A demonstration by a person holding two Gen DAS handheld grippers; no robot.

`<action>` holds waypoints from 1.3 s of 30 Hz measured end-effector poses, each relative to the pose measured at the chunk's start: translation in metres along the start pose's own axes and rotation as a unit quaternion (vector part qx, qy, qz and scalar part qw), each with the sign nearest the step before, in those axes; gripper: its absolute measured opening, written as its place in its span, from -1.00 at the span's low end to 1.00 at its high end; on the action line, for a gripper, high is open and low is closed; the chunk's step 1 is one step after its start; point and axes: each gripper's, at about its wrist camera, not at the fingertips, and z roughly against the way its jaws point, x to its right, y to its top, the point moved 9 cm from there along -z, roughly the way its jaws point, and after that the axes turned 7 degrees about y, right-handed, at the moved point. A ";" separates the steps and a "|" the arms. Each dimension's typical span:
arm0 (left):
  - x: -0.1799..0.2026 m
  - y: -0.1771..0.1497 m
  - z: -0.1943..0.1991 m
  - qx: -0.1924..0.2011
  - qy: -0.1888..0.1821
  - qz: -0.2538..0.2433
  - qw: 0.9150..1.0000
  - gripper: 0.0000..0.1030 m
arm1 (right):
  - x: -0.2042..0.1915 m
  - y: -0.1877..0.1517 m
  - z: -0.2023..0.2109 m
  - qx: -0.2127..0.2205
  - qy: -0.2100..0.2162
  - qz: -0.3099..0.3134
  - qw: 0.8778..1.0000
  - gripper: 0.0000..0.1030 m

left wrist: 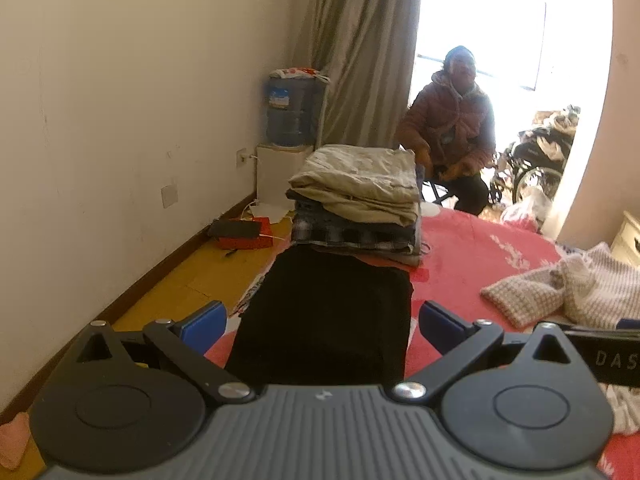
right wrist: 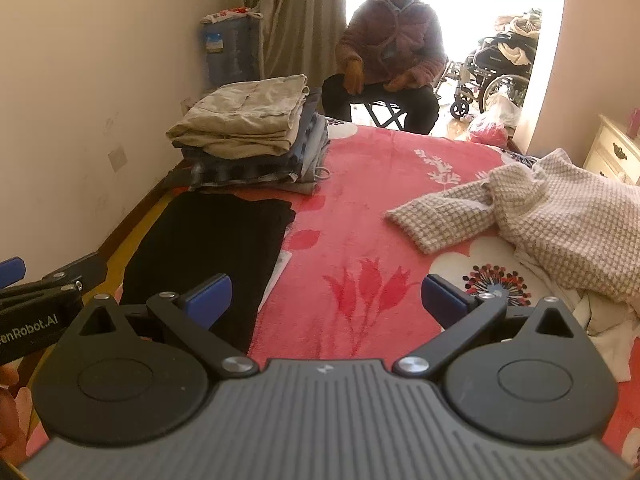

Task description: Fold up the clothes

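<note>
Both my sets of jaws stand spread wide and grip nothing. My left gripper (left wrist: 322,322) hovers over a folded black garment (left wrist: 324,312) that lies flat along the left edge of the bed (left wrist: 472,256), its blue pads on either side of the cloth and apart from it. My right gripper (right wrist: 326,300) hangs beside it over bare pink floral blanket (right wrist: 360,232), with the black garment just off its left pad.

Beyond the black garment, toward the bed's far left corner, sits a stack of folded clothes (right wrist: 248,136): a beige piece on top, then denim and plaid layers beneath. Whether the black garment touches the stack's lowest layer I cannot tell. On the right side of the bed lies a crumpled beige-and-white checked knit sweater (right wrist: 540,216), one sleeve stretched out toward the middle, with some white cloth (right wrist: 600,320) under its near edge.

Past the foot of the bed a person in a puffy brown jacket (right wrist: 392,40) sits on a folding stool. A wheelchair (right wrist: 492,72) stands in the bright doorway, and a water jug (left wrist: 292,112) stands by the curtain (left wrist: 360,52) against the wall.
</note>
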 end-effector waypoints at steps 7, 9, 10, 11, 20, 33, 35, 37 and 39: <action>-0.010 0.004 0.006 0.016 0.014 -0.003 1.000 1.00 | -0.010 0.002 0.003 0.006 -0.003 0.004 1.000 0.97; -0.010 0.005 0.007 0.019 0.015 -0.008 1.000 1.00 | -0.013 0.002 0.004 0.009 -0.004 0.010 1.000 0.97; -0.011 0.006 0.007 0.022 0.015 -0.011 1.000 1.00 | -0.015 0.002 0.004 0.011 -0.005 0.012 1.000 0.97; -0.011 0.006 0.008 0.024 0.016 -0.013 1.000 1.00 | -0.017 0.002 0.004 0.012 -0.006 0.015 1.000 0.97; -0.012 0.012 0.002 0.009 0.008 -0.030 0.999 1.00 | -0.028 0.001 0.003 0.017 -0.009 0.029 0.999 0.97; -0.027 0.026 -0.023 0.014 0.035 -0.023 0.999 1.00 | -0.041 0.012 -0.018 0.028 -0.015 0.020 0.999 0.97; -0.029 0.028 -0.024 0.017 0.036 -0.022 0.999 1.00 | -0.043 0.015 -0.018 0.034 -0.017 0.020 0.999 0.97; -0.031 0.029 -0.026 0.017 0.035 -0.020 0.999 1.00 | -0.044 0.016 -0.019 0.038 -0.019 0.023 0.999 0.97; -0.033 0.029 -0.028 0.015 0.033 -0.017 0.999 1.00 | -0.045 0.016 -0.020 0.039 -0.022 0.027 0.999 0.97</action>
